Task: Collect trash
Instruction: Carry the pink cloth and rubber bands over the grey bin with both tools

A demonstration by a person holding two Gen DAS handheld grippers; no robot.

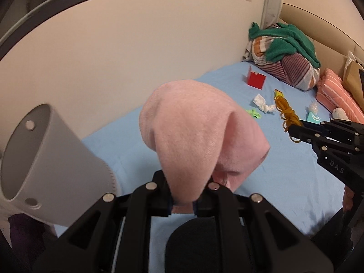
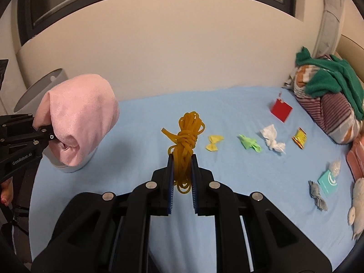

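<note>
**Bed with light blue sheet: contents**

Bed [image 2: 227, 104], covered by a smooth light blue sheet, set against a cream wall. Lying on it, in a loose row: yellow paper scrap [image 2: 214, 142], green paper scrap [image 2: 249, 144], crumpled white tissue [image 2: 273, 141], yellow-red wrapper [image 2: 299, 137]. Behind them, an upright red card [image 2: 281, 109]. Nearer the right edge: teal packet [image 2: 328, 183], clear plastic wad [image 2: 335, 166], grey scrap [image 2: 317, 195]. At the far right corner, a striped bundle of bedding [image 2: 334, 116] with a green cloth [image 2: 327, 77] on top.

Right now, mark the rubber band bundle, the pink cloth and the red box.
rubber band bundle [image 2: 185, 134]: right wrist view, on the knotted middle above the fingers.
pink cloth [image 1: 195, 125]: left wrist view, on the broad draped front.
red box [image 2: 281, 110]: right wrist view, on its red front face.
</note>
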